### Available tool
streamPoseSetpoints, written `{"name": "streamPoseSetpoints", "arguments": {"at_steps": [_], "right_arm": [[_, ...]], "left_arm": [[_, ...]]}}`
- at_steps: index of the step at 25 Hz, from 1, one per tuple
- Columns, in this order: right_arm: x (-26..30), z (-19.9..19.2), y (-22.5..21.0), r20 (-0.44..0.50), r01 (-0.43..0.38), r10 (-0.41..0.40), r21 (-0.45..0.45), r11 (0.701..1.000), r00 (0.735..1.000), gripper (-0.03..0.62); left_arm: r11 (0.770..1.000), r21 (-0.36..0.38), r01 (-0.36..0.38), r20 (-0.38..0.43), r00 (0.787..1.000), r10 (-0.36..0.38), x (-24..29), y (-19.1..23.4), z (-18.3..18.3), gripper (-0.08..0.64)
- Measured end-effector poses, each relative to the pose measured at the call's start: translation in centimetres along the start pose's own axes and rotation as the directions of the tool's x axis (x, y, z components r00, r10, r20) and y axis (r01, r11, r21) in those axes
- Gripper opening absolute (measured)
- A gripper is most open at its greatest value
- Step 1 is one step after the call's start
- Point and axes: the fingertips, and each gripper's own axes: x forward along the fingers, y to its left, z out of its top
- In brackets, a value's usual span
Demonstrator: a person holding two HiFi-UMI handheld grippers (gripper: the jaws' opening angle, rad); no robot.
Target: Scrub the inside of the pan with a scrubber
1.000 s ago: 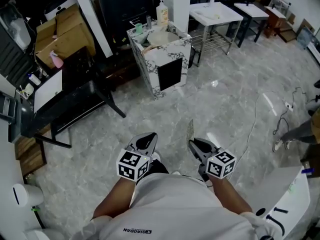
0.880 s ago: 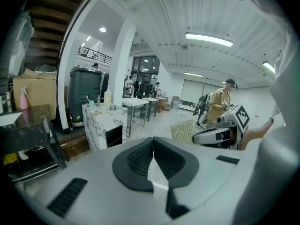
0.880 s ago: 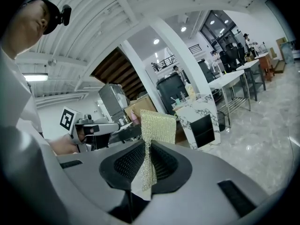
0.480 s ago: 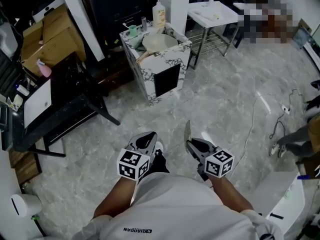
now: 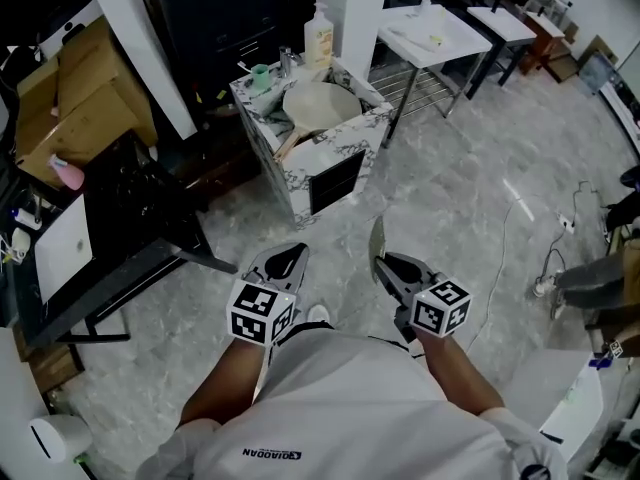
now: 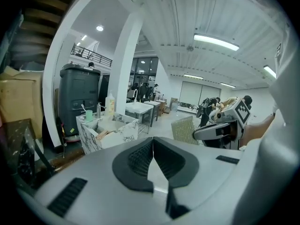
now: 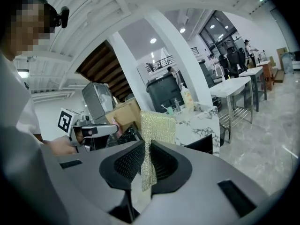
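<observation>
A pale pan (image 5: 320, 104) with a wooden handle lies in the top of a marble-patterned cabinet (image 5: 340, 148), a few steps ahead on the floor. My right gripper (image 5: 385, 266) is shut on a glittery mesh scrubber (image 5: 376, 244), which stands up between the jaws (image 7: 157, 128). My left gripper (image 5: 283, 261) is shut with nothing in it; its pads (image 6: 140, 156) meet along one line. Both grippers hang in front of the person's waist, well short of the pan. The left gripper view shows the cabinet (image 6: 110, 131) at the left and the right gripper (image 6: 220, 128) with the scrubber (image 6: 183, 129).
A soap bottle (image 5: 320, 30) and a green cup (image 5: 260, 74) stand at the cabinet's back. Behind it is a white sink table (image 5: 432, 34). A black bench (image 5: 120, 243) and cardboard boxes (image 5: 80, 88) are at the left. A cable (image 5: 505, 238) lies on the marble floor.
The cabinet with the pan has come nearer and lower in the head view as the person walks towards it. Both grippers keep their places and stay shut.
</observation>
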Motion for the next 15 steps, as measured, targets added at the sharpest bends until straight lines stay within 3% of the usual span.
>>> {"name": "streamPoseSetpoints", "arguments": {"at_steps": [5,15], "right_arm": [[4.0,2.9,-2.9,0.029,0.045,-0.045,0.015,0.999,0.999,0.061],[8.8,5.4,-7.7,0.016,0.066,-0.067,0.039,0.997,0.998,0.061]], "left_arm": [[0.999,0.018,0.030,-0.015,0.999,-0.029,3.4,4.5,1.5,0.015],[0.998,0.005,0.064,-0.053,0.997,-0.064,9.3,8.6,2.4,0.015]]}}
